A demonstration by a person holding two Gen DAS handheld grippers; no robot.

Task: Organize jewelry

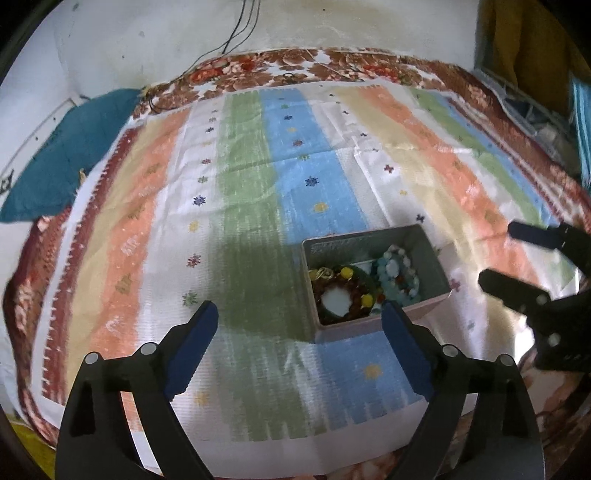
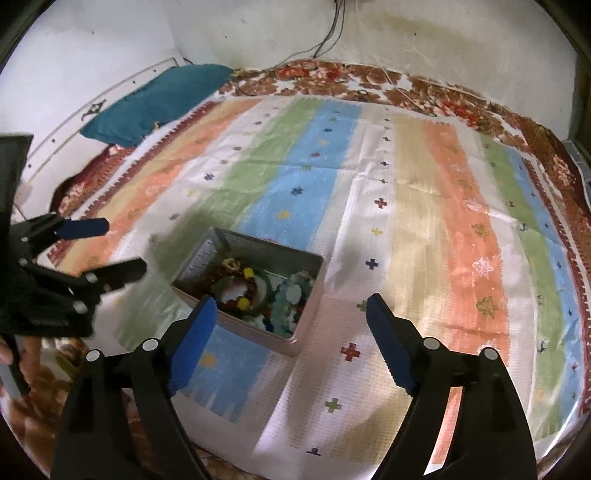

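Note:
A small grey metal box [image 1: 430, 254] sits on the striped cloth and holds the jewelry. Inside lie a brown bead bracelet with yellow beads [image 1: 341, 291] and a pale blue bead bracelet [image 1: 397, 271]. My left gripper [image 1: 298, 308] is open just before the box's near left corner, with nothing between its fingers. My right gripper [image 1: 498, 253] hangs open to the right of the box. In the right wrist view the box [image 2: 199, 258] also shows a green bangle [image 2: 265, 282]; the right gripper [image 2: 291, 299] is open over its near corner, and the left gripper [image 2: 123, 245] is open to its left.
A striped cloth [image 1: 240, 184] with small stars and crosses covers a floral bedsheet [image 1: 295, 66]. A teal pillow [image 1: 74, 155] lies at the far left by the white wall, where cables [image 1: 240, 26] hang. A person's fingers [image 2: 5, 354] show at the left edge.

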